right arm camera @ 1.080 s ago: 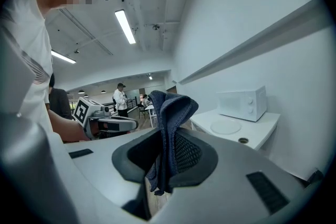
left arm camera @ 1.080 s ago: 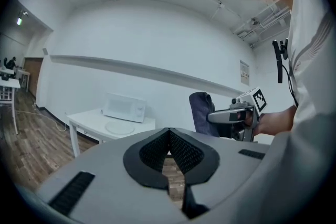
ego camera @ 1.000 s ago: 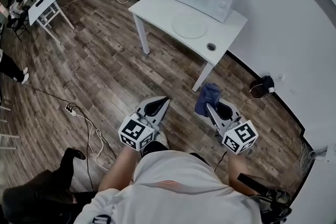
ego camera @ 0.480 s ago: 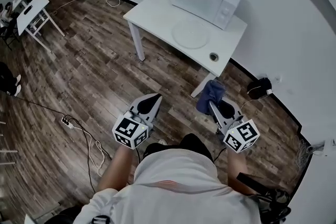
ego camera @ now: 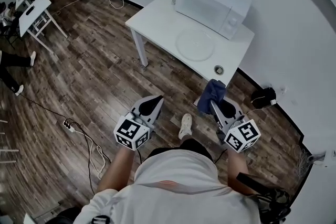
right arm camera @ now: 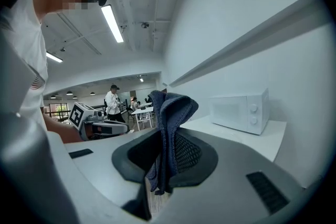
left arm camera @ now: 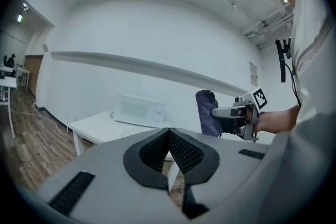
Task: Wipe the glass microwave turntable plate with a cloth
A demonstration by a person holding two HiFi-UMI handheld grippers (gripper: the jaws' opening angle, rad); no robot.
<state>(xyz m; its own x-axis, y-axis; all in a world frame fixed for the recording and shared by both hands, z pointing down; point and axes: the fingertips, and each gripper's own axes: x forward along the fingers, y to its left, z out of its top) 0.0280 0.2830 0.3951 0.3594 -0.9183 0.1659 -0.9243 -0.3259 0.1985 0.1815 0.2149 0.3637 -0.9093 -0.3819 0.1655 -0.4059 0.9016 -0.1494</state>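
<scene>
Moves closer to the white table point(ego camera: 157, 17), bringing glass plate point(ego camera: 195, 44) and microwave point(ego camera: 210, 3) lower in the head view than a second ago. Puts a white shoe point(ego camera: 185, 126) forward between left gripper point(ego camera: 154, 102) and right gripper point(ego camera: 214, 105); carries the cloth point(ego camera: 212, 92) up beside the table's near corner.

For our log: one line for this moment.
right gripper shut on dark blue cloth; left gripper shut, empty; round glass plate untouched

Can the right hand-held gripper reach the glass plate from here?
Probably not yet: the right hand-held gripper, shut on the cloth, hangs over the floor short of the table; nothing covers the glass plate.
</scene>
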